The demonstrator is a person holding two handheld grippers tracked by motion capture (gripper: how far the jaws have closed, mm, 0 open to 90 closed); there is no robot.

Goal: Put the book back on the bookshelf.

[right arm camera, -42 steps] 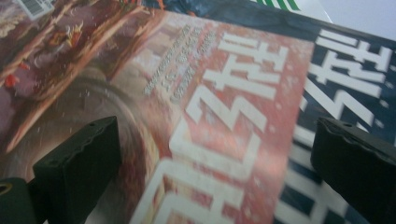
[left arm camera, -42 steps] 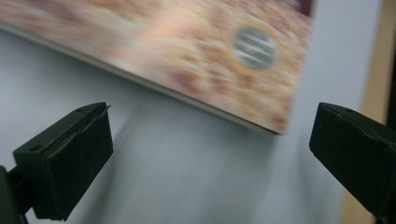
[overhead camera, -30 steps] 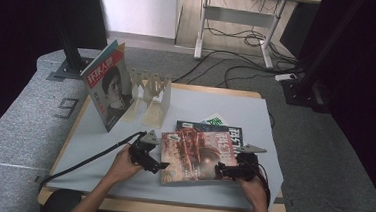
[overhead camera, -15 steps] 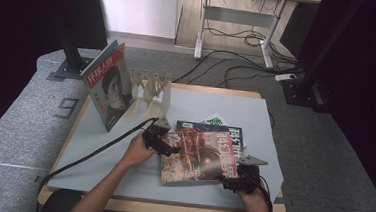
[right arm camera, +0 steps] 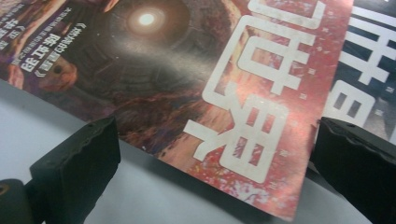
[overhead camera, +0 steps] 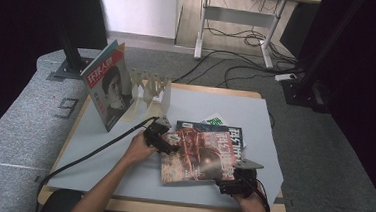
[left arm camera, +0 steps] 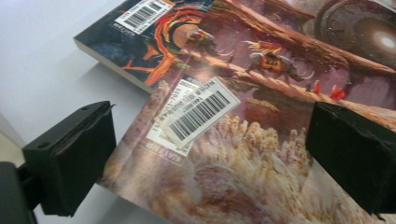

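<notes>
1. On the near half of the grey table [overhead camera: 97, 160]: a red magazine [overhead camera: 197, 154] lying face up, slightly askew, on top of a darker magazine [overhead camera: 232, 131] whose upper and right edges stick out from under it.
2. At the red magazine's left edge: the left tongs [overhead camera: 165, 145], held in the left hand [overhead camera: 140, 148], jaws spread wide apart with nothing between them.
3. Seen along the left tongs [left arm camera: 205, 163]: a white barcode label [left arm camera: 201, 109] on the cover right between the two black jaws, the magazine's corner reaching toward the left jaw, the cover touching neither jaw as far as can be told.
4. At the red magazine's near right corner: the right tongs [overhead camera: 233, 182], held in the right hand [overhead camera: 251, 205], jaws likewise open and gripping nothing.
5. Seen along the right tongs [right arm camera: 215, 177]: the cover's edge with large pale lettering [right arm camera: 254, 93] running between the jaws, slightly raised off the table, with a shadow under it.
6. Just beyond the darker magazine: a green and white leaflet [overhead camera: 215, 120] peeking out from behind it.
7. At the far left of the table: another magazine [overhead camera: 108, 85] standing upright against a pale wooden rack [overhead camera: 152, 91], well apart from both tongs.
8. Trailing off the near left edge: a black cable [overhead camera: 87, 151] from the left tongs.
</notes>
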